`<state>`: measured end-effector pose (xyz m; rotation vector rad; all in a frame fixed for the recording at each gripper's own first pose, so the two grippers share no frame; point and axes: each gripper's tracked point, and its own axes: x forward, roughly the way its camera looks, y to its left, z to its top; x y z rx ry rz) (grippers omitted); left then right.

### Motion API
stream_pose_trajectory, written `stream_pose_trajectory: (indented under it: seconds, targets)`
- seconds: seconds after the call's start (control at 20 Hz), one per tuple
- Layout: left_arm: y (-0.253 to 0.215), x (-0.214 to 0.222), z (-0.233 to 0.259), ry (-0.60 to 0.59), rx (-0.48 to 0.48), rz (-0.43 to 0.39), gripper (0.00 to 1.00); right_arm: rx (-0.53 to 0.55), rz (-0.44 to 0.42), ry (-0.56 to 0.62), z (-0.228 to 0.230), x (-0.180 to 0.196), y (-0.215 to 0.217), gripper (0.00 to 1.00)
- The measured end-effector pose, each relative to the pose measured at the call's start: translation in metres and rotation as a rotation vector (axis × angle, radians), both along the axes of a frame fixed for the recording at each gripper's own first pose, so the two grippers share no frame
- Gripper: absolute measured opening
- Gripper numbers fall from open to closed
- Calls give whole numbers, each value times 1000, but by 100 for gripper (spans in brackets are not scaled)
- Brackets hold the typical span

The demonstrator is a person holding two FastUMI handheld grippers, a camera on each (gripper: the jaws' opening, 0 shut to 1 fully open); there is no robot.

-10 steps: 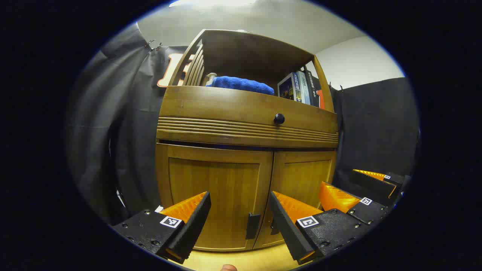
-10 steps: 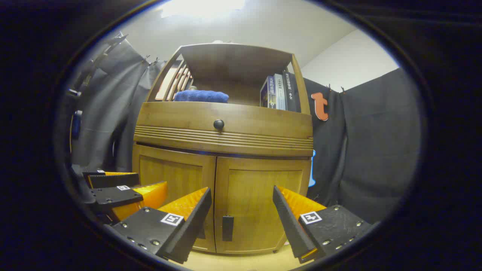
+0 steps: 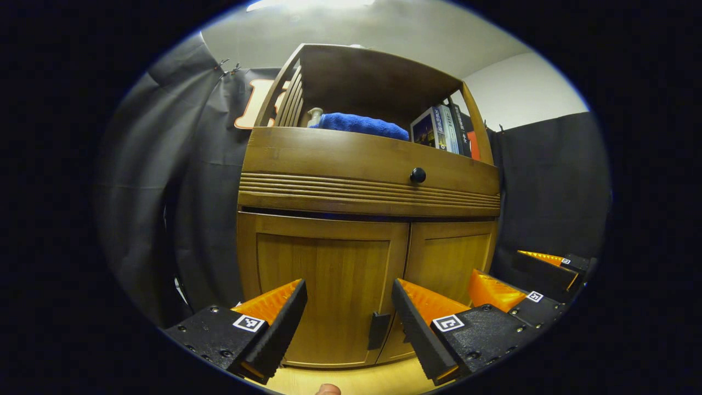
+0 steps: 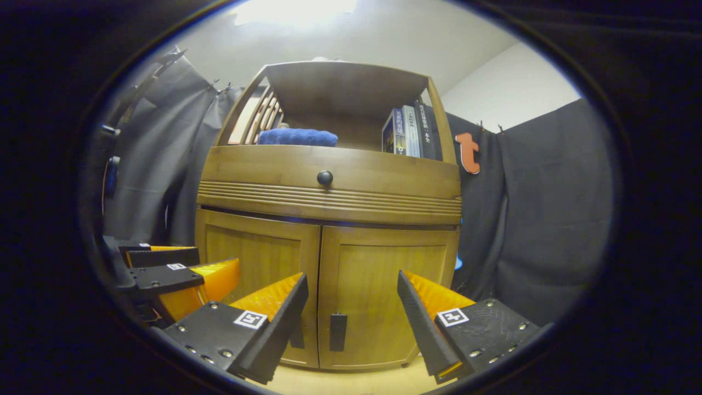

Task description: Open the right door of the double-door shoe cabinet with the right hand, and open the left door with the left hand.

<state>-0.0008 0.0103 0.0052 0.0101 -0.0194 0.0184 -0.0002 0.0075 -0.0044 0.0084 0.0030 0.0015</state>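
The wooden shoe cabinet stands close in front with both doors shut. In the left gripper view the left door (image 3: 323,274) carries a dark handle (image 3: 378,331) near the centre seam, and the right door (image 3: 449,258) is beside it. My left gripper (image 3: 349,285) is open and held short of the left door, touching nothing. In the right gripper view the right door (image 4: 384,274) has its handle (image 4: 338,332) low by the seam. My right gripper (image 4: 351,280) is open in front of that handle, apart from it. The left door (image 4: 258,258) is partly hidden behind the left gripper (image 4: 181,269).
A drawer with a round dark knob (image 4: 324,178) runs above the doors. The open shelf on top holds a folded blue towel (image 4: 297,137) and upright books (image 4: 408,131). The other gripper (image 3: 521,285) hangs at the right. Pale wood floor (image 3: 356,378) lies below.
The cabinet has slid slightly to the right in both views, so both grippers shifted a little leftward. Both stay open and the doors stay shut.
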Motion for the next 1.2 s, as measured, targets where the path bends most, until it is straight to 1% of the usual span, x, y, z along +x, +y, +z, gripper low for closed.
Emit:
stream_pose_trajectory:
  seconds: [0.1,0.15,0.5,0.55,0.6,0.7,0.75,0.85,0.9,0.95,1.0,1.05,1.15,1.2]
  targets:
    - [0,-1,2,-5,0,-2,95,2,-1,5,-1,1,0,97]
    - [0,-1,3,-7,1,-3,92,2,-1,5,-2,1,-1,97]
    - [5,0,3,-9,-4,9,92,10,16,40,-20,11,5,97]
    - [7,0,3,-9,-7,12,92,11,24,53,-27,15,7,97]
    - [10,-3,1,-9,-8,16,95,14,32,70,-36,20,9,97]
    - [19,-6,-1,-7,-5,28,95,26,51,106,-56,33,14,96]
    - [25,-8,-1,-7,-1,38,95,31,61,129,-67,40,17,98]
    - [38,-10,-3,-2,10,60,95,37,74,178,-91,53,22,98]
    - [44,-10,-4,0,19,73,95,42,82,197,-100,59,26,96]
    - [51,-10,-4,1,27,85,92,44,79,219,-112,65,27,96]
    - [57,-10,-6,3,35,97,92,52,86,240,-121,69,29,94]
    - [63,-9,-5,4,40,108,95,52,69,260,-131,75,27,89]
    - [74,-7,-7,5,46,127,95,52,67,285,-143,85,28,72]
    - [77,-5,-8,7,49,135,95,48,64,291,-147,88,28,72]
